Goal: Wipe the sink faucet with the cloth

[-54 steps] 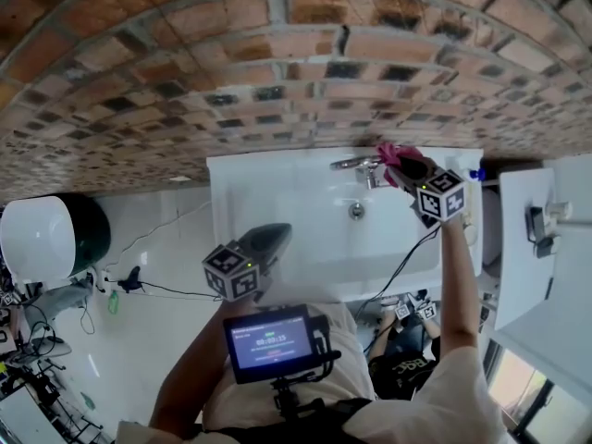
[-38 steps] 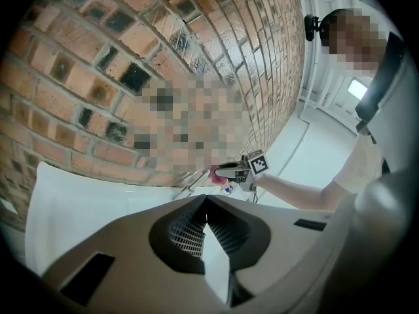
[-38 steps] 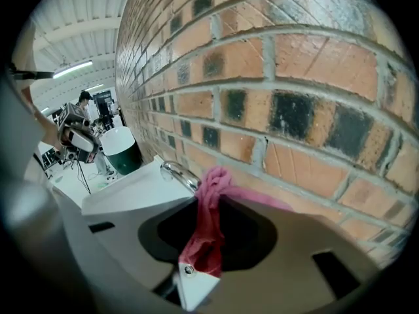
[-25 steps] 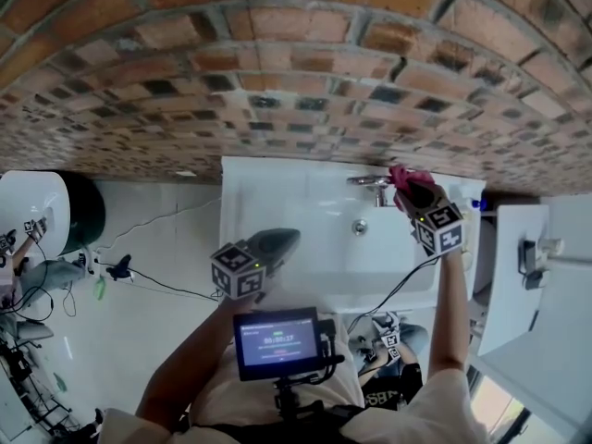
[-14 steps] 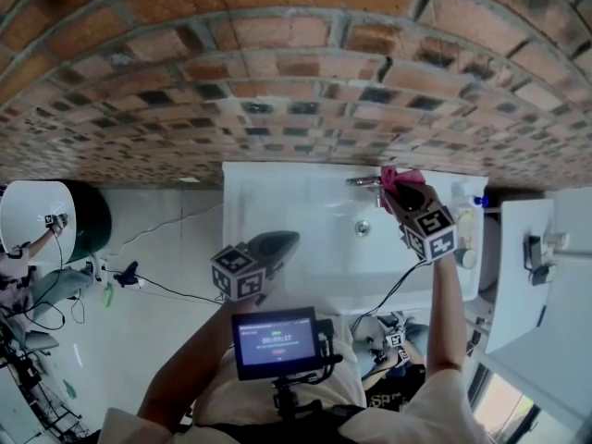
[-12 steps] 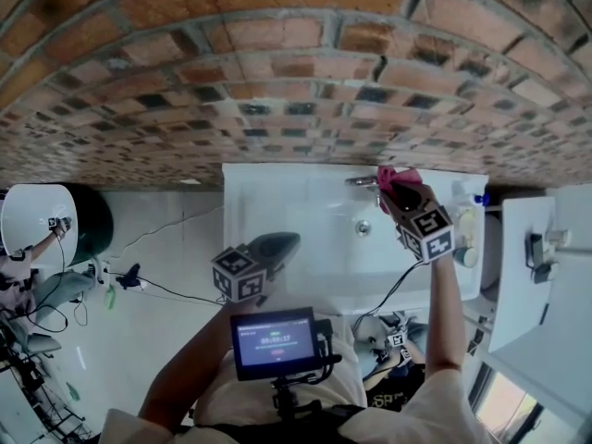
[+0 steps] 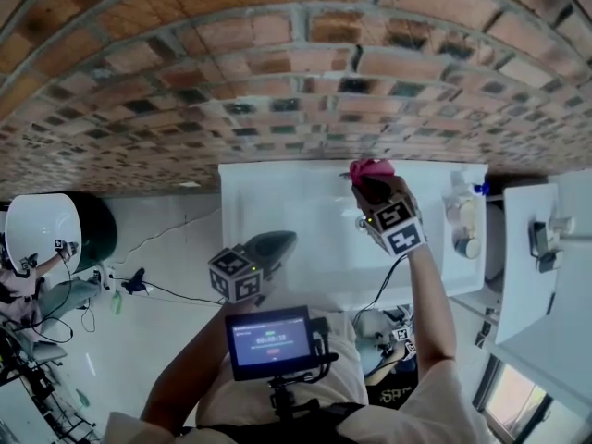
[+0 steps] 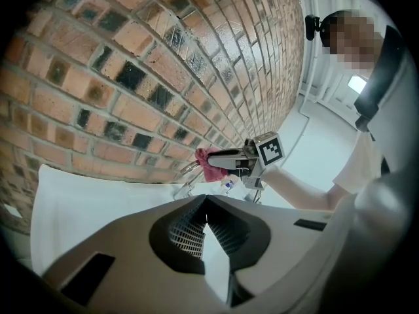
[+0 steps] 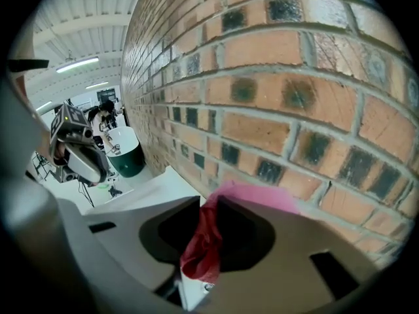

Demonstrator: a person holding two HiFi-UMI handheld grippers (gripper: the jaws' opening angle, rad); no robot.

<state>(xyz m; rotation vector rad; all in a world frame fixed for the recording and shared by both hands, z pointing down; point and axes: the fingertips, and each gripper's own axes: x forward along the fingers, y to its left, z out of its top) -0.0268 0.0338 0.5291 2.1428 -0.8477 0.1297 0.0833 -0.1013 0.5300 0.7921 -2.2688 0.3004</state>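
My right gripper (image 7: 372, 185) is shut on a bunched pink cloth (image 7: 370, 167) and holds it at the back of the white sink (image 7: 277, 192), right under the brick wall. The cloth (image 9: 203, 241) hangs between its jaws in the right gripper view. The cloth covers most of the chrome faucet (image 8: 184, 175), which shows just left of the cloth (image 8: 208, 163) in the left gripper view. My left gripper (image 7: 282, 240) hovers over the sink's front left part, shut and with nothing in it.
A brick wall (image 7: 277, 91) rises straight behind the sink. Bottles (image 7: 460, 218) stand on the sink's right end, with a white counter (image 7: 541, 285) beyond. A white and green bin (image 7: 46, 234) and cables (image 7: 139, 280) are on the floor at left. A monitor (image 7: 270, 340) sits at my chest.
My right gripper has carried the pink cloth leftward along the faucet at the back of the sink. The left gripper has stayed where it was, shut.
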